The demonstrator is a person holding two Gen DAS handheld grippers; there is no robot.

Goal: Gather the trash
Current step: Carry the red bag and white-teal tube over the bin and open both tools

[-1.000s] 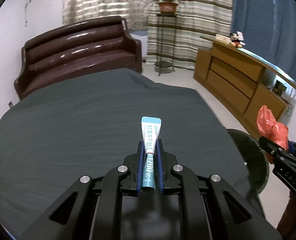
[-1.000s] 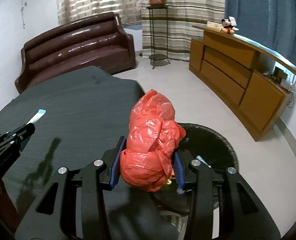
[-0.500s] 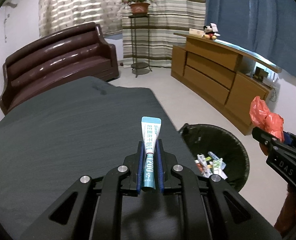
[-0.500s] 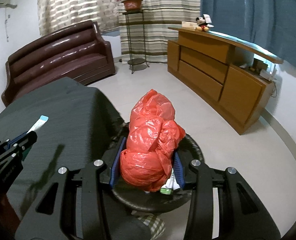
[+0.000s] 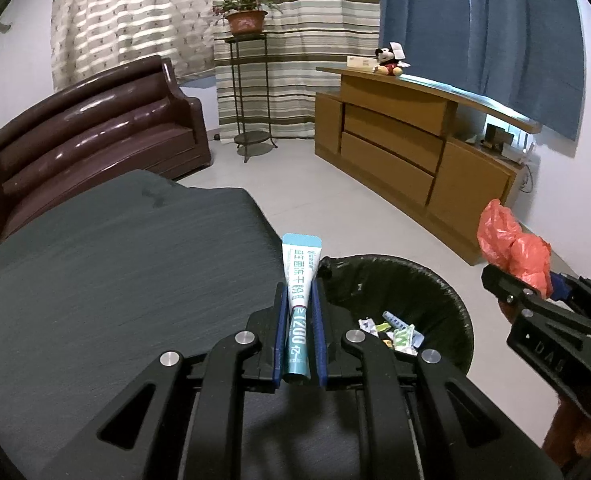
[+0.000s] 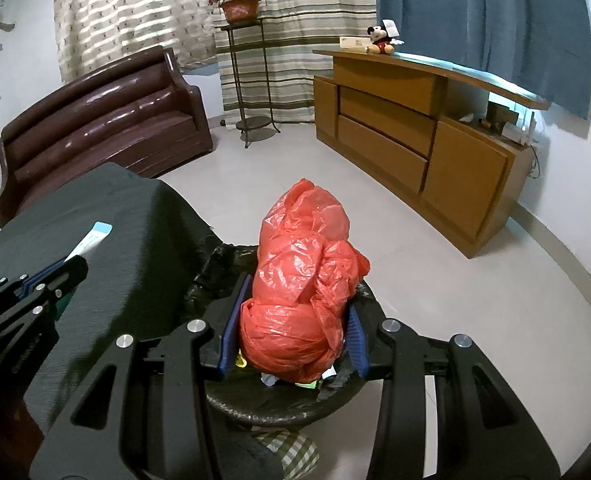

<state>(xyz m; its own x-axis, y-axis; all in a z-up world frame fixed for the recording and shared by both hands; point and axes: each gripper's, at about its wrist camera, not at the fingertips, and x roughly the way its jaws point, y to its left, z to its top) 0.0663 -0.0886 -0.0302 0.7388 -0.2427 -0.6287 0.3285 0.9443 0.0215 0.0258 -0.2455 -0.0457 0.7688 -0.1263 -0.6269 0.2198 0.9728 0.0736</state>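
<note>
Holding two pieces of trash beside a lined bin (image 5: 435, 280), we see each load best from its own camera. Our left gripper (image 5: 300, 300) is clamped tight on a teal tube (image 5: 301, 280), whose flat end juts forward past the blue pads (image 5: 280, 328) over the edge of the dark table (image 5: 115, 272). Our right gripper (image 6: 295, 312) is closed partway around a crumpled red bag (image 6: 299, 280), the plastic bulging up and out between its pads (image 6: 231, 328).

From the left wrist we look straight into the bin and see small wrappers (image 5: 395, 330) lying at its bottom; the right gripper appears only at the frame's right edge, with a scrap of red bag showing above it. From the right wrist the bag hides most of the bin's mouth, leaving only the rim (image 6: 287, 404) and a few bits of litter under the bag. That view places the bag directly over the bin, and shows the left gripper at the far left over the table, the tube's tip poking out. A patch of checked cloth (image 6: 291, 446) shows only here, below the bin.

Behind, both views share a brown sofa (image 5: 95, 128), plant stand (image 5: 249, 92) and wooden sideboard (image 5: 415, 148).
</note>
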